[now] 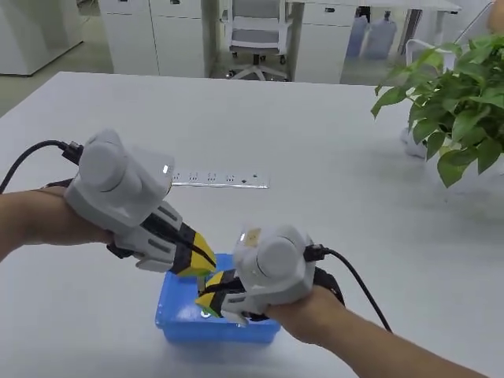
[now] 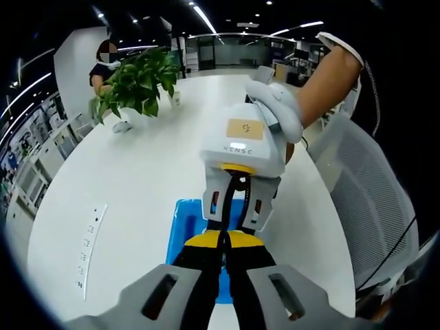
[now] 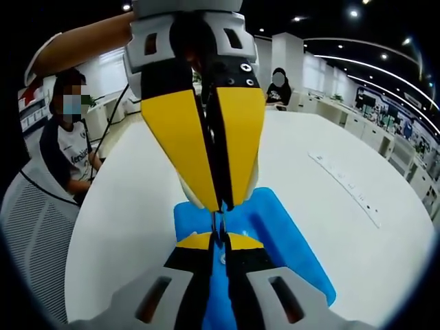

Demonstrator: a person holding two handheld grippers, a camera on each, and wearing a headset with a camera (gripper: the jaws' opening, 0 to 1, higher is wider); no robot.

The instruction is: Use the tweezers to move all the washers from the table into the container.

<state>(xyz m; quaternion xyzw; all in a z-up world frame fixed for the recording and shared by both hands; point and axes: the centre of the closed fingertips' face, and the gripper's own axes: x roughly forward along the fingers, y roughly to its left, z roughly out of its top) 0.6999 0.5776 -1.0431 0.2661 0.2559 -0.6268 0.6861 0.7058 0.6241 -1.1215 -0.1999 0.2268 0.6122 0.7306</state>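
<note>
Tweezers (image 3: 218, 224) show as a thin metal sliver between the two grippers, which meet tip to tip. Left gripper (image 1: 203, 264) and right gripper (image 1: 208, 302) each clench an end of it, just above the blue container (image 1: 177, 315) on the white table (image 1: 315, 134). Washers are too small to tell.

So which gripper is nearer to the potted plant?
Right. Their jaws meet over the blue container, but the right gripper sits on its side facing the potted plant, the left gripper on the far side.
</note>
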